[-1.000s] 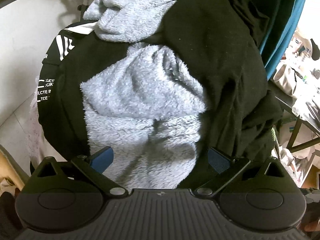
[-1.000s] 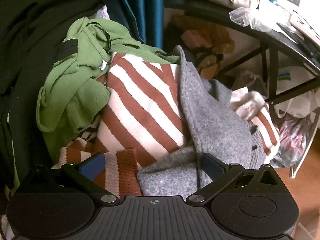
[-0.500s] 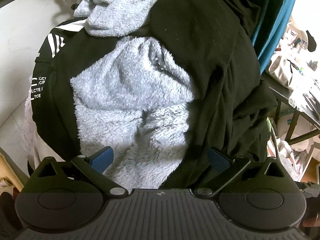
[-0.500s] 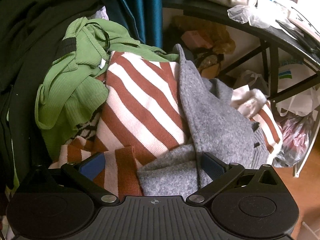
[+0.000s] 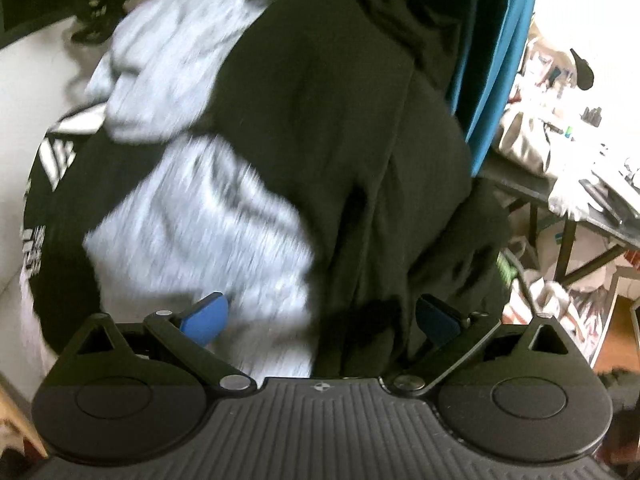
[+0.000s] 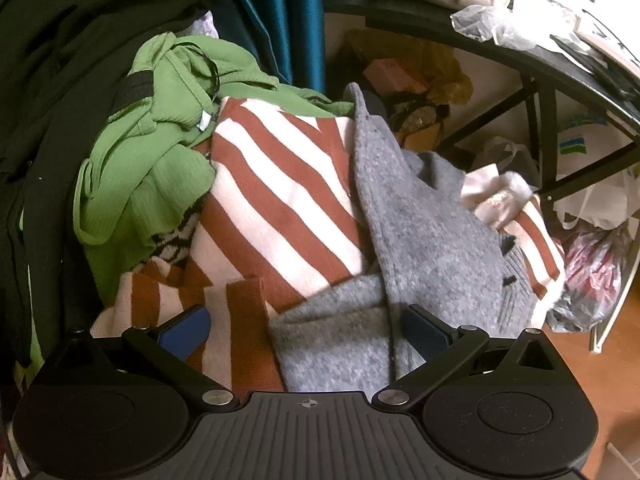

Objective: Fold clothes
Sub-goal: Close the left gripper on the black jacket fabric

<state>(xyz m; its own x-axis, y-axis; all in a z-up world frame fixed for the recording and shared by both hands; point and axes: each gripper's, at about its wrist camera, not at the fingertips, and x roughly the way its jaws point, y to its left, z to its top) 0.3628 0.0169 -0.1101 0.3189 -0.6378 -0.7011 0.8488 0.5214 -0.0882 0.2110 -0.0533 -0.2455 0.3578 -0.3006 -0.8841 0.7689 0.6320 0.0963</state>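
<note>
A heap of clothes fills both views. In the left wrist view a fluffy light grey fleece (image 5: 200, 216) lies tangled with a black garment (image 5: 352, 140) that has white lettering on its left side. My left gripper (image 5: 320, 318) stands open just above them, its blue pads wide apart with nothing between. In the right wrist view a brown-and-cream striped sweater (image 6: 276, 208), a grey knit cardigan (image 6: 424, 240) and a green ribbed top (image 6: 152, 152) lie piled together. My right gripper (image 6: 306, 332) hovers open over the striped sweater and the grey knit.
A teal curtain (image 6: 280, 12) hangs behind the pile. A black-framed table (image 6: 536, 80) loaded with bags and papers stands to the right, with plastic bags (image 6: 596, 272) on the wooden floor beneath it. A white wall (image 5: 32, 92) lies left of the heap.
The left wrist view has swung right and is blurred with motion; the fleece has slid left and the black garment now sits centred. The right gripper has barely shifted.
</note>
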